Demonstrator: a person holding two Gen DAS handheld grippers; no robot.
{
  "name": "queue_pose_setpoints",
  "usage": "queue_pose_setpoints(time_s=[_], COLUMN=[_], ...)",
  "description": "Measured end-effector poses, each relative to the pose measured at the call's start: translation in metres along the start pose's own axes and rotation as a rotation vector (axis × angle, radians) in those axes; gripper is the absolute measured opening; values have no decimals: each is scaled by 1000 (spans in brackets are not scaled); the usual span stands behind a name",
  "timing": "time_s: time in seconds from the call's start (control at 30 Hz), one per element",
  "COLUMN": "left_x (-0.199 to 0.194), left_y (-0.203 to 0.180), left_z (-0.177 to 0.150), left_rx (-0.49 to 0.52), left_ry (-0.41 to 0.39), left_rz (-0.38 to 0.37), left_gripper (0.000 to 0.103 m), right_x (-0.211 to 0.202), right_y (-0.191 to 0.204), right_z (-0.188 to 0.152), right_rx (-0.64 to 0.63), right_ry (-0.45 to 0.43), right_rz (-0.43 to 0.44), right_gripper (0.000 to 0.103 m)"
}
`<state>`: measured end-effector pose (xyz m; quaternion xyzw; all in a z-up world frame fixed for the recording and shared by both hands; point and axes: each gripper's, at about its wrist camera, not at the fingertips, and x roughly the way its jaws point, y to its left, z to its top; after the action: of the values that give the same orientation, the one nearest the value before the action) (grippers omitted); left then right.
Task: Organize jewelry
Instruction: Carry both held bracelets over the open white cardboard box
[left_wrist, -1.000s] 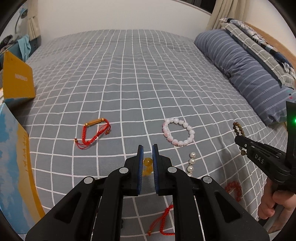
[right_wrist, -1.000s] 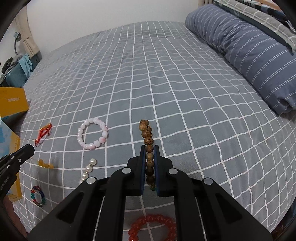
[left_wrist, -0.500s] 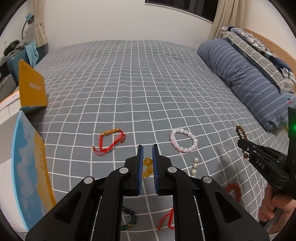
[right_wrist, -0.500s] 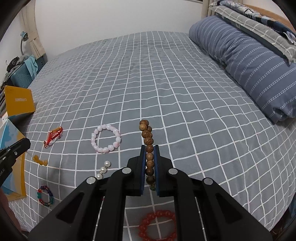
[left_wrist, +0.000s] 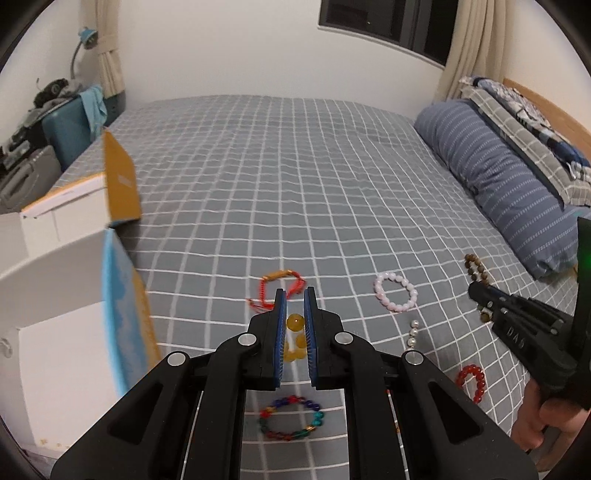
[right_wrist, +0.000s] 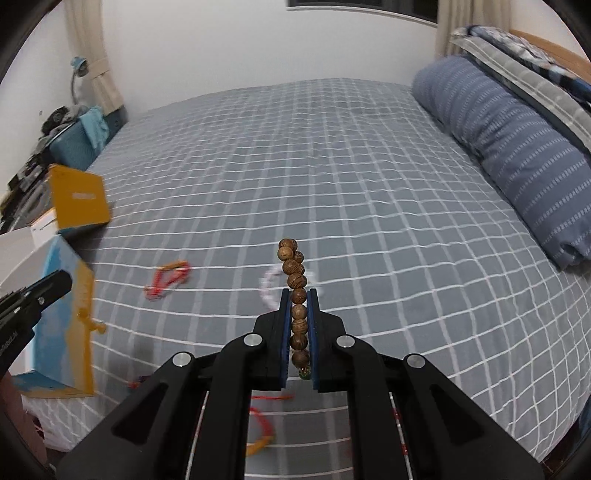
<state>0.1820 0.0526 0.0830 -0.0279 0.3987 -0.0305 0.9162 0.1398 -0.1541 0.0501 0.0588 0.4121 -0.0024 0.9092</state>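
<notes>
Amber beads (left_wrist: 295, 334) pinched in left claw (left_wrist: 294, 306), wooden beads (right_wrist: 297, 314) clamped in right claw (right_wrist: 298, 306); presumably bound for box (left_wrist: 55, 236) at left.

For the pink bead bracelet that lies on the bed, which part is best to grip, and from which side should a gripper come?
The pink bead bracelet lies flat as an open ring on the bedspread, apart from the other pieces. Probably best is to come from above, with one finger inside the ring and one outside, and pinch the bead strand on its near side. A low approach from the side would likely just push it.
</notes>
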Motion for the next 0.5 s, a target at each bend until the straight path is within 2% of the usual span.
queue_pose_setpoints(time_s=[0.23,0.5], left_x=[-37,-78], left_y=[50,137], left_z=[2,-5], left_rx=[-44,-124], left_ry=[-24,-40], left_rz=[46,160], left_gripper=[9,9], right_x=[-18,-28], right_y=[79,187], right_z=[6,5], right_rx=[-83,-193], right_ry=[-13,-4], right_rz=[68,158], right_gripper=[7,7])
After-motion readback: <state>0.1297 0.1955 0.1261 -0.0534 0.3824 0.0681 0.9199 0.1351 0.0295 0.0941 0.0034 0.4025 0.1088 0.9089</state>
